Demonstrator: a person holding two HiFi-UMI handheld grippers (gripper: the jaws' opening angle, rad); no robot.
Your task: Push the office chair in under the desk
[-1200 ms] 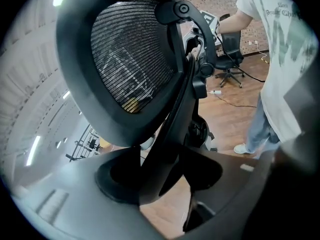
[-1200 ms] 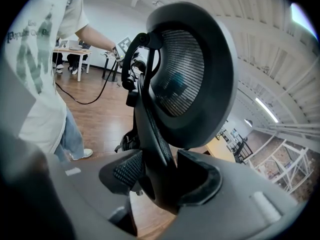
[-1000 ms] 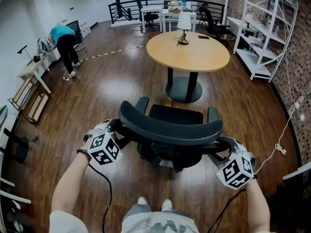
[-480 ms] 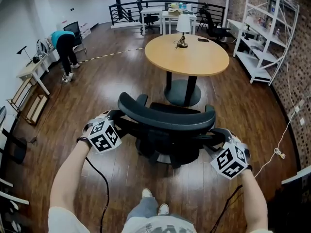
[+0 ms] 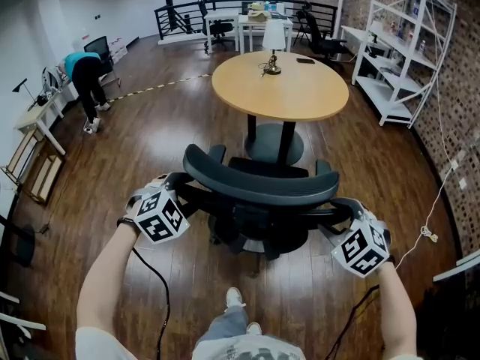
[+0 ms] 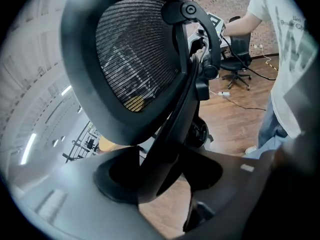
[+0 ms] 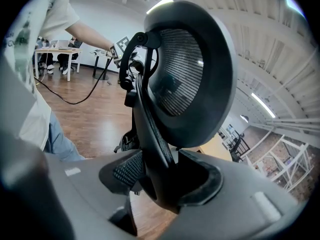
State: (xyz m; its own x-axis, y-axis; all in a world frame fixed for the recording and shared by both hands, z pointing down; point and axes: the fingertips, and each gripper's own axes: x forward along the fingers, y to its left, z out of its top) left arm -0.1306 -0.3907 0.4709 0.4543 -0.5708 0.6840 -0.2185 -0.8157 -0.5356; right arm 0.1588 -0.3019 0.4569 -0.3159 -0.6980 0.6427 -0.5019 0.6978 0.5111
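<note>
Office chair (image 5: pixel 259 190) struts sit clamped between fingers (image 6: pixel 70 204) of left gripper (image 6: pixel 160 171) and right gripper (image 7: pixel 162 181) (one each side).

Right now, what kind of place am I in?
Probably an open-plan office or studio: a round table with a desk lamp, a mesh office chair, and white shelving along a brick wall.

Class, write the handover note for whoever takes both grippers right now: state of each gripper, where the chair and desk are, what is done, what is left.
Left gripper: shut on the office chair, on the left of its back frame.
Right gripper: shut on the right of the same frame.
Chair faces the round desk, seat short of it.
Done: both grips taken, chair lined up.
Left: roll it under the desk, then release.
</note>
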